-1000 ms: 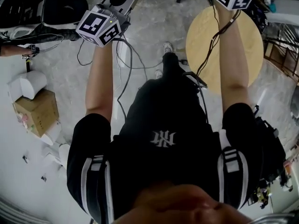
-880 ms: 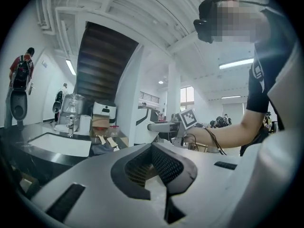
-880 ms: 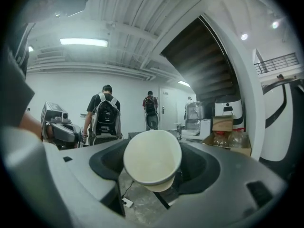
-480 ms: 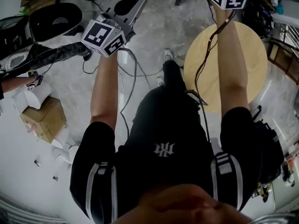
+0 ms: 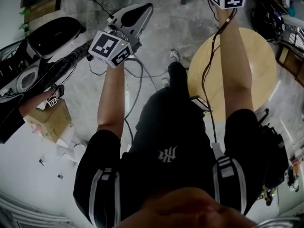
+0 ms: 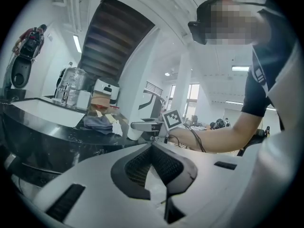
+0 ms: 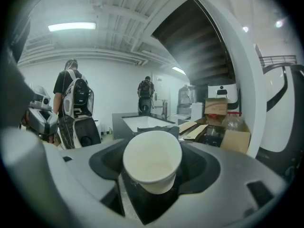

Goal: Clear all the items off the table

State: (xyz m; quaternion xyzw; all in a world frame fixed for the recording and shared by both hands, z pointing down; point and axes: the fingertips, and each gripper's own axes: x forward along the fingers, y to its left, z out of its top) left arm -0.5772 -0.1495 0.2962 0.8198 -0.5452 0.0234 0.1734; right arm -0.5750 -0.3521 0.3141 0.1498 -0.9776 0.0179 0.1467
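one paper cup, one round table

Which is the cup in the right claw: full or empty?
Empty. The paper cup faces the camera, and its white inside is bare.

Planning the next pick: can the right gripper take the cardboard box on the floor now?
Probably not: the right gripper holds a cup, and the box lies on the floor, far left.
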